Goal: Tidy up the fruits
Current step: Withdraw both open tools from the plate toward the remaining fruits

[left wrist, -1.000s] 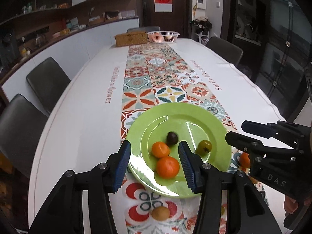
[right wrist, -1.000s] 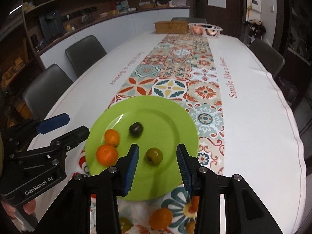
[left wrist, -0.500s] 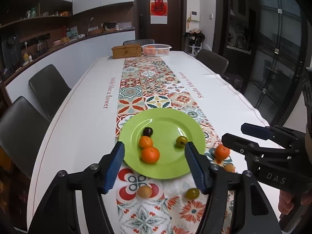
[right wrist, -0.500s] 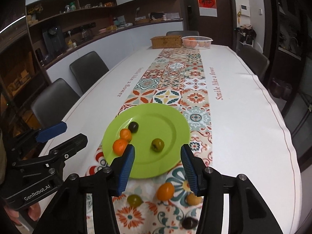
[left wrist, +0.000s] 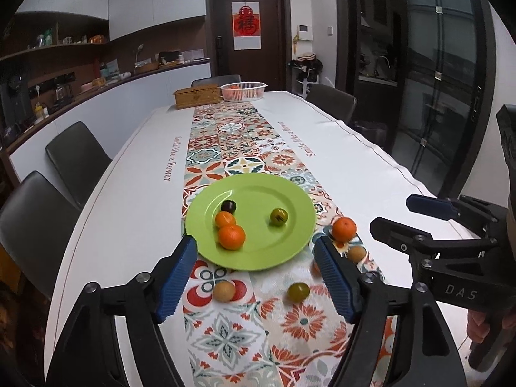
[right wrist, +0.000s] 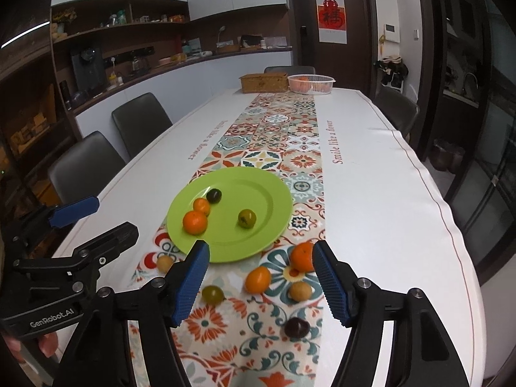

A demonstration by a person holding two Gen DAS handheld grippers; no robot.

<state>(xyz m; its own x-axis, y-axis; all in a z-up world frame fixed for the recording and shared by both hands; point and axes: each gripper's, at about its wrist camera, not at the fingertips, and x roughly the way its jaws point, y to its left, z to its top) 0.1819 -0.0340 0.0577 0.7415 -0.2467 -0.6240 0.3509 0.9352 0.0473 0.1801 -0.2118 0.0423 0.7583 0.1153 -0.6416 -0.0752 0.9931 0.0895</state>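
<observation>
A green plate (left wrist: 290, 193) (right wrist: 267, 190) sits on the patterned runner and holds two oranges (left wrist: 231, 236), a dark plum (left wrist: 228, 206) and a green fruit (left wrist: 278, 216). Loose fruits lie on the runner in front of it: an orange (right wrist: 302, 256), a smaller orange fruit (right wrist: 258, 279), a green fruit (right wrist: 213, 294), two tan fruits (right wrist: 300, 291) (left wrist: 223, 291) and a dark plum (right wrist: 296, 326). My left gripper (left wrist: 256, 279) is open and empty above the plate's near edge. My right gripper (right wrist: 261, 282) is open and empty above the loose fruits.
A white basket (left wrist: 243, 91) with oranges and a wooden box (left wrist: 197, 96) stand at the table's far end. Dark chairs (left wrist: 77, 158) line the left side, and more stand at the far right (left wrist: 332, 103).
Both grippers have pulled back and up from the plate. More of the table and the loose fruits near the front have come into view. Both stay open.
</observation>
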